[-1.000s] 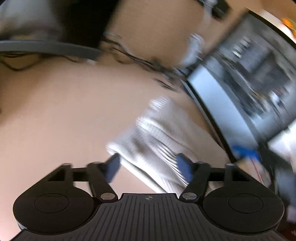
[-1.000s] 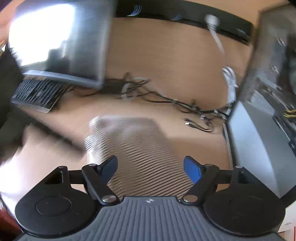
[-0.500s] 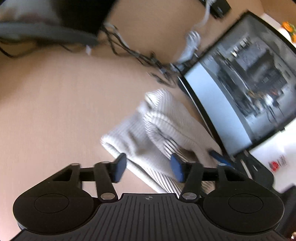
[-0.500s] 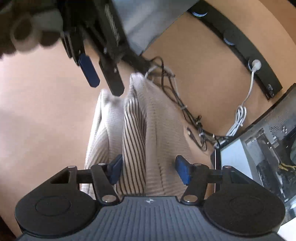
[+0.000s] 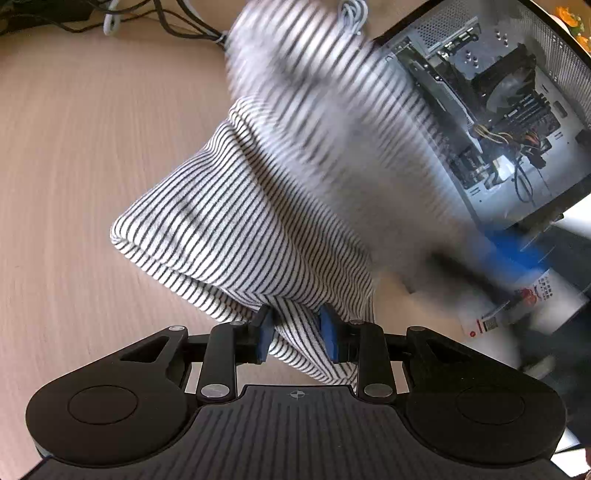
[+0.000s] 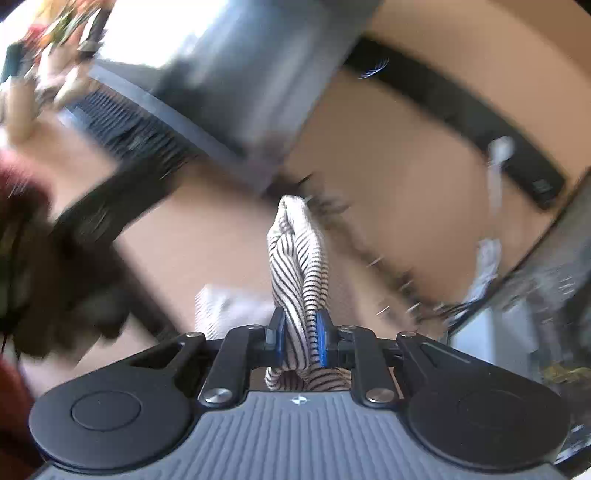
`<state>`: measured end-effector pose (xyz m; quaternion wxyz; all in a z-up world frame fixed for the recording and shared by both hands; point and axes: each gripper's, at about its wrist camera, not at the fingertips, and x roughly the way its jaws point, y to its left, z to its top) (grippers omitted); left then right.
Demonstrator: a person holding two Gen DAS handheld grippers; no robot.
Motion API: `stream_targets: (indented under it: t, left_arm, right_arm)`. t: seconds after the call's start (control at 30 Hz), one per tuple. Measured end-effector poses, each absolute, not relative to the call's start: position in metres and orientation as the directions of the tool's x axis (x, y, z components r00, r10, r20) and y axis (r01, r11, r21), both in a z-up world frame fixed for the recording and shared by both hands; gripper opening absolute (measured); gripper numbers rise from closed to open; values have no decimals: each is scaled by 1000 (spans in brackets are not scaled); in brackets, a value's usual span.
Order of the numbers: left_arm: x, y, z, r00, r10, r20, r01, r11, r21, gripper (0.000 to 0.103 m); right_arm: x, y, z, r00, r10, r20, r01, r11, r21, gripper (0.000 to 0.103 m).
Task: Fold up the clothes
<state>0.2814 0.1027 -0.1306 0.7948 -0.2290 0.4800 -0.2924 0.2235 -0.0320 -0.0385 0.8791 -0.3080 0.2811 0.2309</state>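
Striped garment (image 5: 236,206), black-on-white, bunched, partly blurred, on tan tabletop (image 5: 74,147)

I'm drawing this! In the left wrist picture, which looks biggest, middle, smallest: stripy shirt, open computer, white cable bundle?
1. stripy shirt, though it is nearest the camera, so that inflates it.
2. open computer.
3. white cable bundle, partly cut off.

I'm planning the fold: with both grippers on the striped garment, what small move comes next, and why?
Probably lift both together: the left gripper and right gripper jaws are closing with striped garment between them, and it's bunched on the table.
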Motion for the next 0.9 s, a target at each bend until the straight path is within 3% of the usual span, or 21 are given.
stream_targets:
  t: [0.1,0.27,0.43,0.53,0.67,0.73,0.8,0.83,0.87,0.9]
  left_arm:
    - [277,110,-127,368,-682,-632,244,727,-642,32]
    - [264,145,-100,452,-635,-626,239,763,-601,34]
    - [257,171,-44,588,-619,-522,312,768,-559,36]
    - [276,158,-22,607,-645,-464,361,744,-563,46]
    - [308,130,-44,555,-628,-546,346,771,-535,46]
    - [317,124,-64,519,-596,-612,311,799,-515,42]
    - [318,128,-78,506,-579,-639,285,811,-510,39]
    - [318,131,-80,506,-584,-635,275,807,-523,38]
    - [319,135,-82,506,-588,-631,265,802,-535,37]
    - [319,138,-83,507,-589,-629,256,800,-543,36]
  right_arm:
    - [221,-30,-72,693,204,-691,-601,693,-399,16]
    - [198,-11,-98,711,194,-676,-643,569,-513,17]
    - [196,-1,-114,729,182,-660,-640,523,-563,18]
    - [201,3,-116,731,194,-654,-643,517,-565,19]
    - [203,4,-112,731,203,-651,-641,532,-554,23]
    - [201,0,-108,737,195,-647,-629,547,-552,32]
    - [199,-6,-109,740,176,-649,-619,556,-555,43]
    - [199,-9,-110,741,167,-651,-615,559,-557,43]
    - [199,-11,-113,742,159,-651,-610,562,-558,42]
    - [198,-12,-113,748,153,-646,-604,560,-567,21]
